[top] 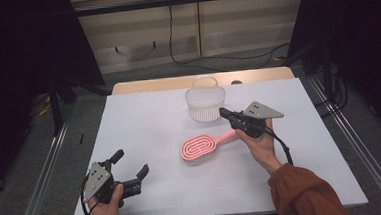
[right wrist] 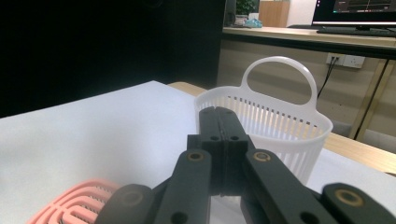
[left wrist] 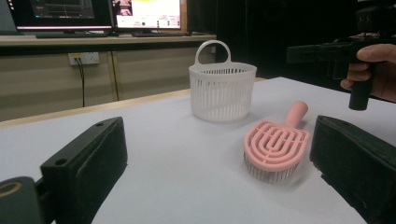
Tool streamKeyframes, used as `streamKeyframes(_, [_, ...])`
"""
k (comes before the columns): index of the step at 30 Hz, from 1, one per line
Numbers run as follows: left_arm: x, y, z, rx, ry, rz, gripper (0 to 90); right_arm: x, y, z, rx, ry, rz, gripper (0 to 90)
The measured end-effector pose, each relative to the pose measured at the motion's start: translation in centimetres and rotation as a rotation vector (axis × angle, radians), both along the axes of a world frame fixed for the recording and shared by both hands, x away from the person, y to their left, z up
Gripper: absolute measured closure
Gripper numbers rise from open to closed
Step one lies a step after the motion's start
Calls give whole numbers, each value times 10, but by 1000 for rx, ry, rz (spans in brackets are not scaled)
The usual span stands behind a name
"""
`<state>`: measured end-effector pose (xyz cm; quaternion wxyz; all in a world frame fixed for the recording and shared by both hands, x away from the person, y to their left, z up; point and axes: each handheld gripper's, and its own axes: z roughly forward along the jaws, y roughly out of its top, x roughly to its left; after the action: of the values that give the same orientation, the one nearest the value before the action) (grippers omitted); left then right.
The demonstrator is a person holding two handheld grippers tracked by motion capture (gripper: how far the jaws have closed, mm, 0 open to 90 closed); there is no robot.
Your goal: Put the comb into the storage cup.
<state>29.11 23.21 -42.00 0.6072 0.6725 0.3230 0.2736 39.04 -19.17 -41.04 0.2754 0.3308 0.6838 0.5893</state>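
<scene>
While pressed flat together with nothing between them, jaws of the right gripper [right wrist: 219, 140] point toward the far side of the table, tips in front of the white slatted basket [right wrist: 280, 128] as seen from the right gripper view. Held up off the table in the right hand [top: 261, 146], an orange sleeve [top: 304, 193] behind it at the near right. Below and just left of that gripper, the pink hairbrush [top: 199, 147] — lying flat on the white table cover [top: 144, 125], paddle head toward the near left, handle angled up toward the right hand, not gripped; whether the handle's end touches the hand cannot be told. Beyond the brush, toward the far edge, the basket [top: 205, 104] standing upright with its loop handle up, apart from the brush. Over at the near left, jaws of the left gripper [top: 130, 166] spread wide and empty — in the left gripper view framing the brush [left wrist: 276, 148] and the basket [left wrist: 222, 91] between them, well short of both. Left hand [top: 106, 205] low at the near edge, gripper resting close to the cover. Past the far end of the table, a grey floor with a black cable [top: 215, 61] and a pale wall.
</scene>
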Motion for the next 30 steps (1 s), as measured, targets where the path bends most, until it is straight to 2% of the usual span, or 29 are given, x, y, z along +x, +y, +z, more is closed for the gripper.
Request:
streamKeyframes(5, [0, 0, 0, -3, -1, 5, 40, 3, -2, 1, -32, 30, 0, 900])
streamKeyframes(11, [0, 0, 0, -1, 1, 6, 40, 8, -1, 6, -59, 76, 32, 900])
streamKeyframes(14, [0, 0, 0, -8, 3, 7, 40, 11, -1, 7, -95, 116, 53, 900])
streamKeyframes(16, [0, 1, 0, -8, 2, 7, 40, 13, -1, 7, -116, 159, 61, 900])
streamKeyframes(21, [1, 1, -1, -10, 8, 10, 40, 20, -5, 6, -139, 221, 69, 900])
streamKeyframes(24, [2, 1, -1, -3, 7, 6, 40, 25, -5, 6, -183, 271, 77, 900])
streamKeyframes(27, [1, 1, -1, -11, 3, 11, 40, 30, -8, 3, -199, 299, 75, 900])
streamKeyframes(30, [2, 1, -1, -2, 5, 10, 40, 36, -10, -2, -207, 342, 76, 900])
